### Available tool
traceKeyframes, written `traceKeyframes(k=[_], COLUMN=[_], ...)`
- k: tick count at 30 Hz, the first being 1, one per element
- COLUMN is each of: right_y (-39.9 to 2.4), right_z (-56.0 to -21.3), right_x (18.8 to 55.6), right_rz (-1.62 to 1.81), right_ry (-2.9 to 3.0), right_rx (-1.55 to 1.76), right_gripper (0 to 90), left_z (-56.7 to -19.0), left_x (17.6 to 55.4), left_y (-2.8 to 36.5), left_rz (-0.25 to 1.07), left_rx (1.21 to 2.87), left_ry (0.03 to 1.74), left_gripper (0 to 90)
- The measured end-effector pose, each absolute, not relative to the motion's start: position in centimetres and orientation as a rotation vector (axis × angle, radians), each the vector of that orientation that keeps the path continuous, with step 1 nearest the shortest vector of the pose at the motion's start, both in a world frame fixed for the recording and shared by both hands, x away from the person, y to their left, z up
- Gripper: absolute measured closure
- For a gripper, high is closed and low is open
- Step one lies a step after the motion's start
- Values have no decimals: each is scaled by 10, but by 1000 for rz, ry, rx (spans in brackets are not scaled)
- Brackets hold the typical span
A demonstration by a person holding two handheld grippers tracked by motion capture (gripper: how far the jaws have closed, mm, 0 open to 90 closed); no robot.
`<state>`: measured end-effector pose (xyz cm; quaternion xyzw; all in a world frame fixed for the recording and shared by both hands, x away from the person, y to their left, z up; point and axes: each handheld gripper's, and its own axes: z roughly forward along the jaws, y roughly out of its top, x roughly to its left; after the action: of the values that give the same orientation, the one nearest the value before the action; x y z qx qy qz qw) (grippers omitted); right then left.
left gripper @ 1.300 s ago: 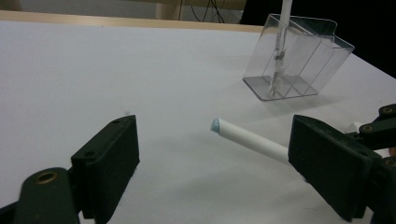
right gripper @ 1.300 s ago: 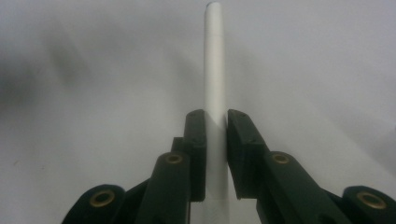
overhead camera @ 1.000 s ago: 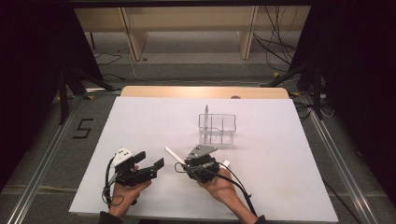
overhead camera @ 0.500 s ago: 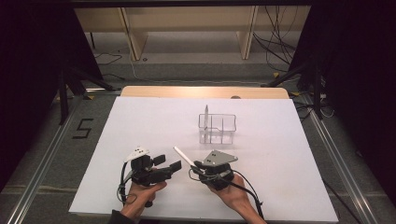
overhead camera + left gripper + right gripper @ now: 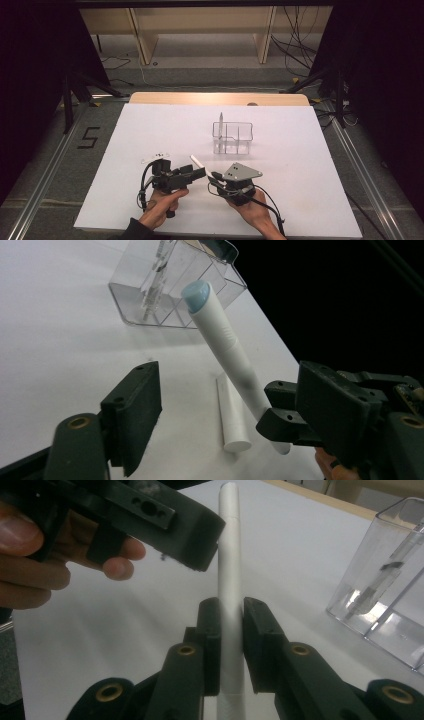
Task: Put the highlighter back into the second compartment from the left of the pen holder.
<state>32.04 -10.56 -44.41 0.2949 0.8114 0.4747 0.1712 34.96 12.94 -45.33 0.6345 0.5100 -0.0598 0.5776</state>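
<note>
Two grippers (image 5: 197, 175) (image 5: 214, 177) — one white pen (image 5: 225, 350), one cap (image 5: 234, 415), one clear organizer (image 5: 232, 137), one table (image 5: 310, 165).

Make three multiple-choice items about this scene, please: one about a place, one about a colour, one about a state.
1. Where does the clear organizer stand?
A. on the white table sheet, beyond both grippers
B. on the floor
C. in the person's hand

2. What colour is the pen held by the right gripper?
A. red
B. white
C. black

3. How does the left gripper stand?
A. clamped on the pen
B. clamped on the organizer
C. open around the pen

Answers:
1 A, the high view shows it on the sheet past the hands.
2 B, both gripper views show a white barrel.
3 C, the left gripper view shows a gap at its jaws, which have just been closing.
</note>
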Motion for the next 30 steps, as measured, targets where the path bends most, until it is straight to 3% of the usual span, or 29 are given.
traceKeyframes(k=[9,30], right_y=[-107,-107], right_z=[-443,-443], right_x=[318,317], right_rz=[1345,1364], right_ry=[2296,2289], right_rx=[816,814], right_gripper=[791,792], left_z=[-458,-463], left_x=[357,358], left_y=[130,127], left_rz=[-252,-330], left_rx=[1392,1314], left_ry=[1188,1166], left_gripper=[408,644])
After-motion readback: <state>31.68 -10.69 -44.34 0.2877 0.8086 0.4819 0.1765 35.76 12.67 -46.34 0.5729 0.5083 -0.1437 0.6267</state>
